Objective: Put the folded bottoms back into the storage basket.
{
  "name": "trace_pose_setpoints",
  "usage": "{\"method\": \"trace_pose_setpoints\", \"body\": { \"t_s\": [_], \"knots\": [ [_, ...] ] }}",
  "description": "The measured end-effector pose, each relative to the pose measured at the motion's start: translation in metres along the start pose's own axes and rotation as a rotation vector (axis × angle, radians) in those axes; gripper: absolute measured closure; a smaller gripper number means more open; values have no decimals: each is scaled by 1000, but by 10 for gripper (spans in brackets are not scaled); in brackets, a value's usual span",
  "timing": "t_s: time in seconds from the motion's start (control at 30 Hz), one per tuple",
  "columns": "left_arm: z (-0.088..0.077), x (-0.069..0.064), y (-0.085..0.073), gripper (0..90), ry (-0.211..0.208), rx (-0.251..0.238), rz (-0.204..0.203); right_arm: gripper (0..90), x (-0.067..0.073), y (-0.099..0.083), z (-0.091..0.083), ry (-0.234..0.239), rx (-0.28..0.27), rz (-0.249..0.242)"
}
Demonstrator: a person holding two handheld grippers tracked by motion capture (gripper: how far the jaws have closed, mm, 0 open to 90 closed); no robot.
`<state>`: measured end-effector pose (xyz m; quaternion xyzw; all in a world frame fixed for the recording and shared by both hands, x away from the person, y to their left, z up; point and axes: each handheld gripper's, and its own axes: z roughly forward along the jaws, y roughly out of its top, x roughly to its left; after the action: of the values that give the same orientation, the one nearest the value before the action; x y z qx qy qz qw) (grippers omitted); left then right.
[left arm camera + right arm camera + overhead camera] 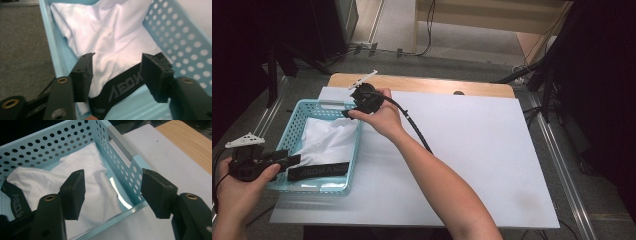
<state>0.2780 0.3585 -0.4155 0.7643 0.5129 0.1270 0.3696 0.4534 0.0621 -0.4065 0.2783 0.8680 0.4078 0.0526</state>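
Right, near end first: left gripper (287, 161) sits at the basket's near-left corner, fingers (83, 75) spread, nothing pinched. Black elastic waistband (125, 86) with pale lettering runs across between them, but the pads don't press on it.

White garment (329, 140), underwear by the look of the waistband, lies crumpled inside the light-blue perforated basket (297, 116), on the left part of the white surface (472, 160). Waistband lies at the near end, loose fabric piled toward the far end.

Handling, my read:
- light and fully limp; it will sag and drape from any single pinch point
- cotton-like weave, so the foam pads should bite well; slip risk is low
- not fragile, so a firm squeeze is fine
- waistband is the thickest, firmest part and the best hold; plain fabric bunches and may give only one layer
- a fold could drag on the basket rim during a lift, and the basket looks light enough to ride along

Right gripper (349, 113) hovers at the far-right corner of the basket, fingers (73, 192) spread over the basket's rim, empty. A fold of white cloth lies just below it, another fair pinch point.

Beyond that, the bare wooden tabletop edge (427, 84).
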Motion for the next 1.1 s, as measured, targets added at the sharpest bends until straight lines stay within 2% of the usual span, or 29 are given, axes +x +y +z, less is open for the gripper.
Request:
{"method": "trace_pose_setpoints", "body": {
  "t_s": [0.1,0.17,0.3,0.5,0.67,0.73,0.77,0.83,0.93,1.1],
  "knots": [
    [-2,-4,3,374,-20,-31,2,244,3,-2,-8,-24,-4,0],
    [-3,-6,5,374,-48,-50,4,221,4,-5,-14,-54,-11,-5],
    [-3,-10,7,358,-68,-78,-1,159,2,-16,-26,-51,-31,-7],
    [2,-18,11,320,-94,-95,1,116,-6,-36,-54,-56,-94,36],
    [8,-29,16,278,-125,-103,18,0,-13,-57,-78,-50,-118,57],
    [12,-34,19,266,-139,-103,24,0,-15,-66,-87,-59,-131,56],
    [14,-37,20,240,-147,-99,29,0,-16,-70,-92,-66,-137,60],
    [18,-43,22,131,-153,-91,37,0,-18,-79,-101,-53,-144,71],
    [22,-51,25,79,-161,-92,48,0,-19,-93,-111,-63,-137,69],
    [31,-57,27,62,-152,-73,52,0,-20,-116,-129,-73,-164,88]
  ]
}}
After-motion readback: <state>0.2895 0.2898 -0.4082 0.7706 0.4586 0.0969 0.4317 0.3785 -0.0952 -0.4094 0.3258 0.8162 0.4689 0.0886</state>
